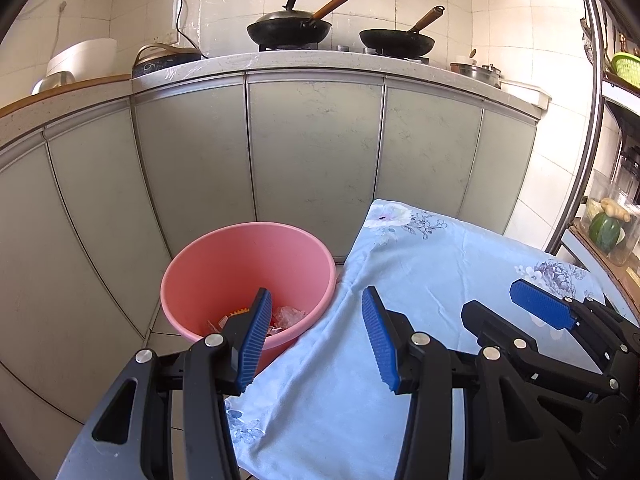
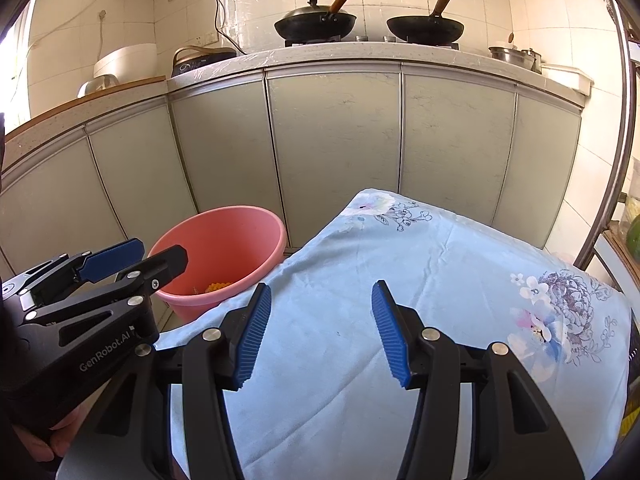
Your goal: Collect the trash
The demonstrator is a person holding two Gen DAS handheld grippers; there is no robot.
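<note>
Trash (image 1: 280, 318) sits in the pink bucket (image 1: 248, 256) at lower left; my left gripper (image 1: 316, 336) and right gripper (image 2: 318, 332) hover wide, empty, over the bare blue cloth (image 2: 420, 280). Nothing left to grab, I judge.

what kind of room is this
Most likely a home kitchen: two woks sit on a gas stove on the counter, a run of grey cabinet doors stands below it, and the walls are tiled. A pink bucket holds scraps.
</note>
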